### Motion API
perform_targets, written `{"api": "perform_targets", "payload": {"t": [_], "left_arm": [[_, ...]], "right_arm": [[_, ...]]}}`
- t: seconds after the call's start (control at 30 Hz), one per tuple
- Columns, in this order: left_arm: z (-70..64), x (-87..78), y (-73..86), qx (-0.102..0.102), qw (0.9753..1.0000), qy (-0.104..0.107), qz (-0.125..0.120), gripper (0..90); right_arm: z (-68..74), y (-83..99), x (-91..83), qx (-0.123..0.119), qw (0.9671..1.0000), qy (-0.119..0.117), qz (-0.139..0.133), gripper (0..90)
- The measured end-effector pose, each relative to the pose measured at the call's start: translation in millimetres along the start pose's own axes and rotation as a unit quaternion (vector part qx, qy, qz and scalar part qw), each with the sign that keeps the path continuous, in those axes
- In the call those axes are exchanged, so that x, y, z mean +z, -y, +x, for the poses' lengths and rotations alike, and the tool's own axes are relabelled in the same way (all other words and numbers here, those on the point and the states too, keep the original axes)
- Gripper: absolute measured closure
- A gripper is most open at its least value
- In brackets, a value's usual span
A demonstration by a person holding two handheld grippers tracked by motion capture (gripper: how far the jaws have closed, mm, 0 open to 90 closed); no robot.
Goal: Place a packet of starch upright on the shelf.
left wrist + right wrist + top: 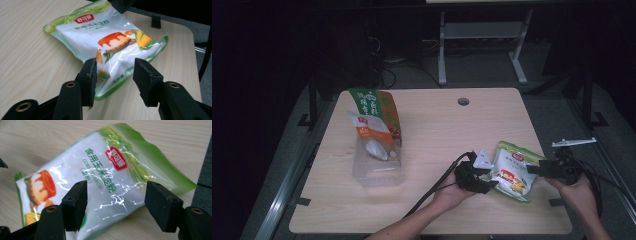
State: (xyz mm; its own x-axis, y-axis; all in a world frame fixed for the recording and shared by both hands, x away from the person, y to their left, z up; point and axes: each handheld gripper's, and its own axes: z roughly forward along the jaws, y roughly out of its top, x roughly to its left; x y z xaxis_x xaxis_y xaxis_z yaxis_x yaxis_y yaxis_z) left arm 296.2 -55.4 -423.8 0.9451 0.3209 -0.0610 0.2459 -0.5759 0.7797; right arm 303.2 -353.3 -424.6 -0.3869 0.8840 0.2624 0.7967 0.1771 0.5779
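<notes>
Light wood table (432, 145) under me, cable hole at the far edge. Far left on it I've got a clear plastic bin (377, 167) with a tall green-and-orange snack bag (379, 112) standing in its far end and a white packet (374, 135) leaning in front of that. Near right, well apart from the bin, the corn starch pouch (512, 172) lies flat on the table, green border, white middle, red logo, pudding and corn picture. From the high view my left gripper (477, 176) sits at the pouch's left end and my right gripper (557, 167) at its right end, close to the table's right edge. Left gripper view: the left gripper (115, 75) has both jaws spread wide, one either side of the pouch (110, 42) at its bottom sealed corner; can't tell if the pads touch the film, nothing pinched. Right gripper view: the right gripper (116, 202) is also wide open, jaws straddling the pouch (107, 177) near the logo end, film between them but not clamped.
</notes>
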Motion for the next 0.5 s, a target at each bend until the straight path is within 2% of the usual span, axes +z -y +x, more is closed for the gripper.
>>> {"api": "perform_targets", "payload": {"t": [0.3,0.37,0.5], "left_arm": [[1.9,15.3,-6.6,-0.001,0.9999,-0.004,0.017,60.8],[2.7,18.3,-6.2,0.001,0.9997,-0.006,0.025,60.9],[4.4,24.1,-3.6,-0.01,0.9994,-0.002,0.032,57.0]], "right_arm": [[-13.2,10.5,5.5,0.022,0.9997,-0.001,0.004,34.1],[-14.5,11.7,7.8,0.027,0.9996,-0.001,0.007,33.3],[-18.5,12.5,9.3,0.034,0.9994,-0.007,0.0,33.4]]}}
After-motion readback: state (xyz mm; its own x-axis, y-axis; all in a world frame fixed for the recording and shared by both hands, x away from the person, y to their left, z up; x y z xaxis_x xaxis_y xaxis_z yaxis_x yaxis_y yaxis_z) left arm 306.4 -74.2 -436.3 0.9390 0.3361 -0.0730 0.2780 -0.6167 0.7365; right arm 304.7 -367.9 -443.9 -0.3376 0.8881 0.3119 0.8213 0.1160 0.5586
